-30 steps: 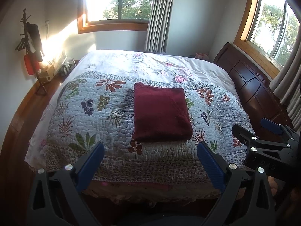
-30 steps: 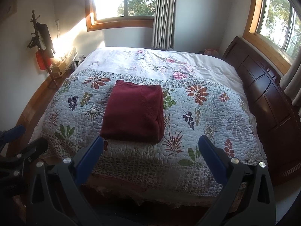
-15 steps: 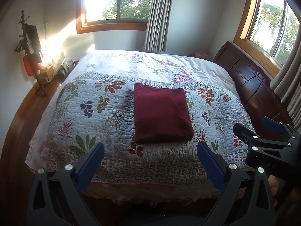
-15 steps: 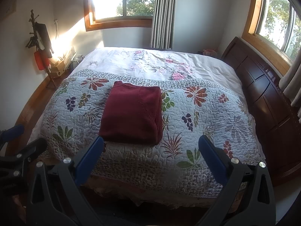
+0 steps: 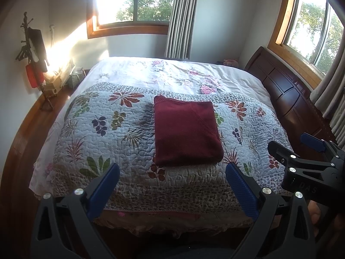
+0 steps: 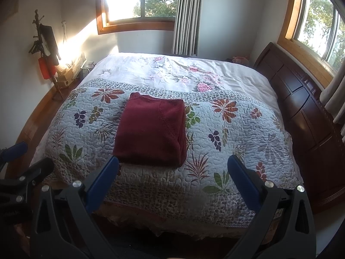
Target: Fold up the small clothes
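A dark red garment [image 5: 185, 132] [image 6: 152, 130] lies folded into a neat rectangle on the flowered quilt [image 5: 103, 133] [image 6: 237, 129], near the bed's foot. My left gripper [image 5: 172, 169] hangs open over the quilt's near edge, short of the garment, with nothing between its blue pads. My right gripper [image 6: 173, 164] is also open and holds nothing; its left pad overlaps the garment's near corner in view. Each gripper shows at the side of the other's view: the right one [image 5: 289, 144] and the left one [image 6: 30, 158].
A dark wooden headboard [image 5: 289, 99] [image 6: 306, 108] runs along the bed's right side under a window. A stand with hanging items [image 5: 34, 60] and boxes sits by the left wall. Wooden floor [image 6: 36, 112] borders the bed on the left.
Both grippers have drawn back slightly from the bed and stay open. The folded garment has not moved.
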Demonstrator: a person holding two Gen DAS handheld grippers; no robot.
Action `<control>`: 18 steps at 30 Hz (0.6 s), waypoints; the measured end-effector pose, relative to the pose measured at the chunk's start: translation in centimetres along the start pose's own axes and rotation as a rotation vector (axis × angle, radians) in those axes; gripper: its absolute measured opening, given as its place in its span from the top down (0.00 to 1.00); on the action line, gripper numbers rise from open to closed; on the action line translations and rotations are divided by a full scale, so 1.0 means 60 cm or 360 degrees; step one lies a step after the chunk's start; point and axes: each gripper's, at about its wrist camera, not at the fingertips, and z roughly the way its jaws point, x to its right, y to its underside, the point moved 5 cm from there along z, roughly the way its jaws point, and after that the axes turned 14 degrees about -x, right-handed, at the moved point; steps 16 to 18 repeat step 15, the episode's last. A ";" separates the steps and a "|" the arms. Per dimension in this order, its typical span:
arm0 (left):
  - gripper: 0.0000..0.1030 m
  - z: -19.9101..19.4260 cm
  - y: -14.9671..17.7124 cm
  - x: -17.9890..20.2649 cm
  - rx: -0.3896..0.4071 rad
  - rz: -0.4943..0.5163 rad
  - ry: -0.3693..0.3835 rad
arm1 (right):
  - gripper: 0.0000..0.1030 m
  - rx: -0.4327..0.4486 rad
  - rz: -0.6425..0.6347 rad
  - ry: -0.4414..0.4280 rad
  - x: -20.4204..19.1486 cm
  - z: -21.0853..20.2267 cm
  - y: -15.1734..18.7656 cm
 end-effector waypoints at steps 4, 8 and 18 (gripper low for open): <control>0.04 0.002 -0.004 -0.003 -0.0002 0.0003 0.0002 | 0.03 -0.0005 0.0001 0.0007 0.001 0.005 -0.005; 0.04 0.005 -0.008 -0.006 -0.0007 0.0002 0.0005 | 0.03 -0.0015 0.0005 0.0012 0.002 0.012 -0.009; 0.04 0.012 -0.025 -0.017 -0.0007 0.0011 0.0005 | 0.03 -0.0004 0.0016 0.0008 0.000 0.012 -0.021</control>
